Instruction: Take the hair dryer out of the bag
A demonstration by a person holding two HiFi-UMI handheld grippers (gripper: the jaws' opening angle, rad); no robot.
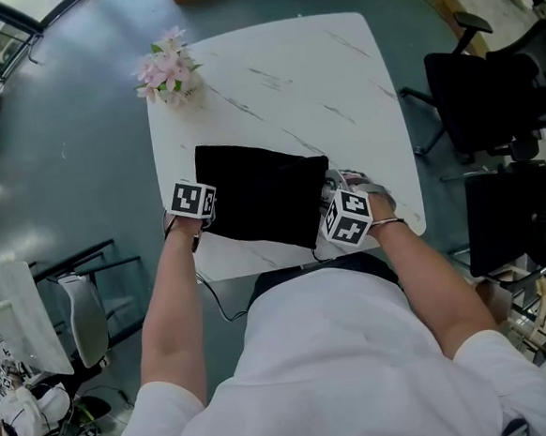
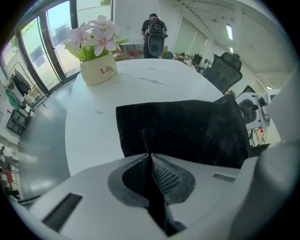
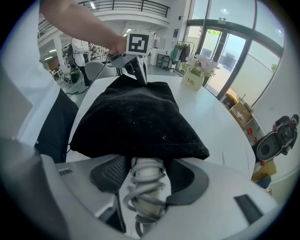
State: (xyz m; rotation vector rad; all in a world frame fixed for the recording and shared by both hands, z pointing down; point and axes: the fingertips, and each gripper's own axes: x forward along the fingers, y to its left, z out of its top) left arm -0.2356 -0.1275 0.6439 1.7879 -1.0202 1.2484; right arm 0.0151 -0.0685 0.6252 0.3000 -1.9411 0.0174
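**Clerk A:** Entry one, the bag?

**Clerk B:** Black cloth bag (image 1: pixel 262 204). It lies flat on the near half of the white, marble-patterned table (image 1: pixel 337 76), long side running left to right in the head view.

**Clerk A:** Entry two, the hair dryer?

**Clerk B:** Hair dryer (image 3: pixel 147 168), only its pale handle on show. The handle sticks out of the bag's right-hand end, toward the person, and the rest is under the black cloth. A grey cord (image 3: pixel 140 193) is wound round the handle in several loops.

**Clerk A:** Left gripper?

**Clerk B:** Left gripper (image 2: pixel 150 161), at the bag's left end, pointing steeply down. Its fingers (image 2: pixel 171 176) are brought together with a strip of the black cloth pinched between them.

**Clerk A:** Right gripper?

**Clerk B:** Right gripper (image 3: pixel 146 183), at the bag's right end. Its fingers (image 3: pixel 110 174) stand a handle's width apart, one on each side, closed against the handle and its wound cord.

**Clerk A:** Sundries?

**Clerk B:** One cream flower pot (image 2: pixel 97 70) with pink blossoms, at the far left corner of the table, well apart from the bag. Black office chairs (image 1: pixel 484 92) stand on the floor off the table's right side.
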